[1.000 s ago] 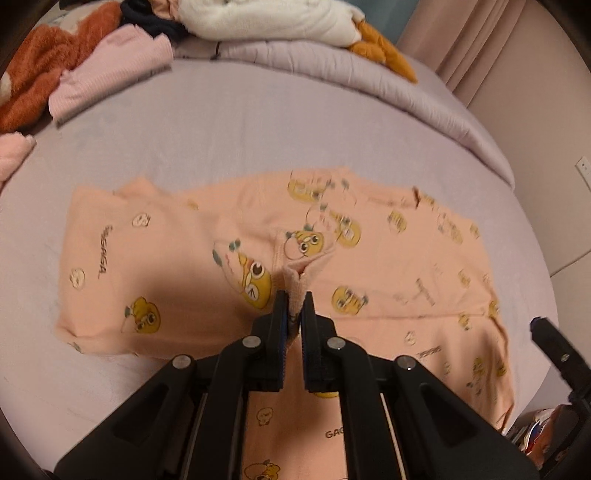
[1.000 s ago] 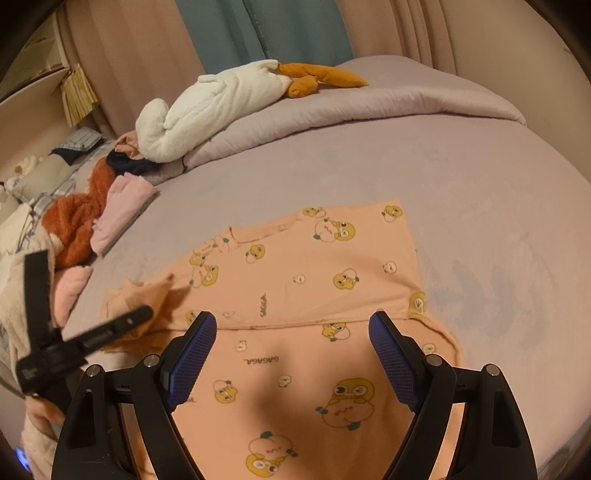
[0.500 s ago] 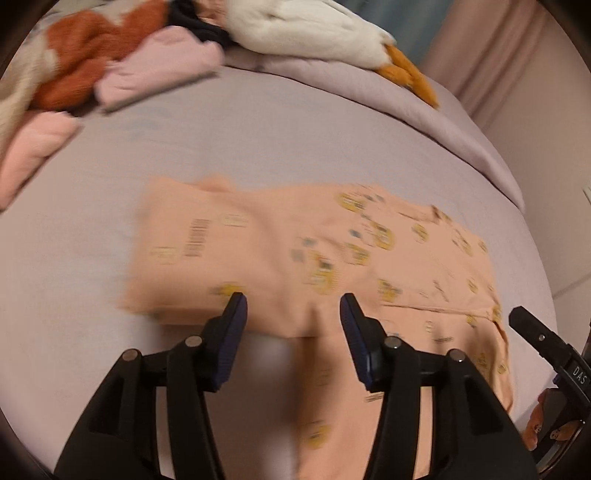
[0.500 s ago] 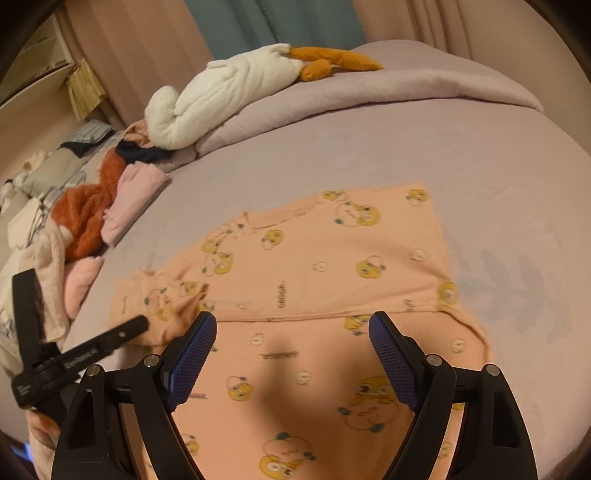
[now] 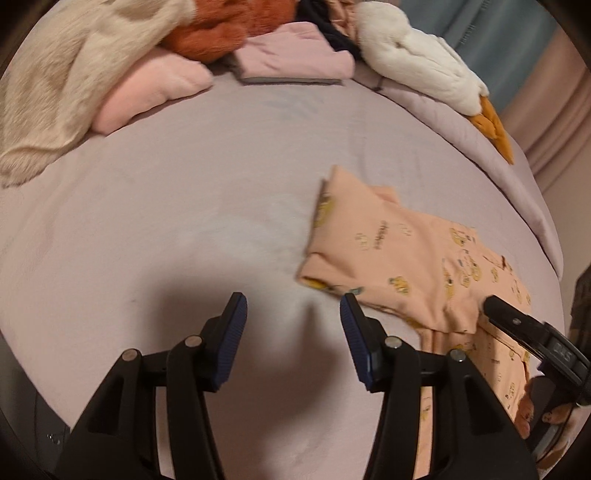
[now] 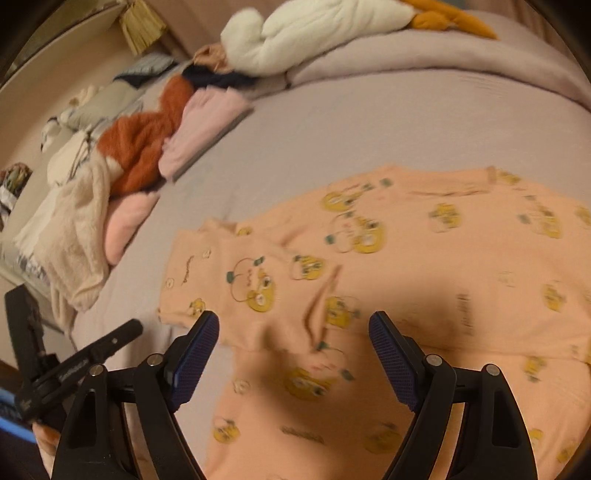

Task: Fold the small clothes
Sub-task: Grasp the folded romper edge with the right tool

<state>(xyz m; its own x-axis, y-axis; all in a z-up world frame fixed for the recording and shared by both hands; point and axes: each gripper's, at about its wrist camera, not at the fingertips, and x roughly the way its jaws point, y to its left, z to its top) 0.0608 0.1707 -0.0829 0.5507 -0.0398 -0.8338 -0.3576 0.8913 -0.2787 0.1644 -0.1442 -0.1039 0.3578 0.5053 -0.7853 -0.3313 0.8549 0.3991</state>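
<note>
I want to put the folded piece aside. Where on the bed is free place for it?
The bare lilac sheet is free, between the peach printed garment and the clothes pile; the open left claw hovers over it. The pile and the white plush toy crowd the far edge.

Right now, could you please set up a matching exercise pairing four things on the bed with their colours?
Things:
1. garment with cartoon prints
2. fuzzy item in the pile
3. plush toy's body
4. pads of the right tongs

Colours:
a. white
b. dark blue
c. peach
d. rust orange

Pairs: 1-c, 2-d, 3-a, 4-b
</note>
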